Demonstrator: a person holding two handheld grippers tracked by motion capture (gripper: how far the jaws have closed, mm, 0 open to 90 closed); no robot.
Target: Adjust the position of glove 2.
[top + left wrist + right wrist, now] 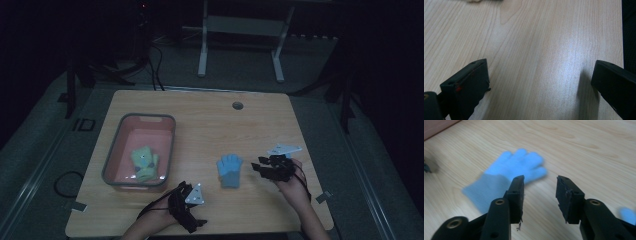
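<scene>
Blue glove (230, 170) lay flat on table (210, 125), centre, unheld. Right gripper (260, 168) stood just beside it at 3 o'clock, jaws parted, nothing between them. Left gripper (192, 210) sat at 7 o'clock from glove, jaws wide, empty. Green glove (144, 163) lay in grey bin (131, 182) at 9 o'clock.

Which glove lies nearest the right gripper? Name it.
The blue glove, flat on the bare table just beside the right gripper. The yellow-green glove lies inside the pink tub, far across.
</scene>
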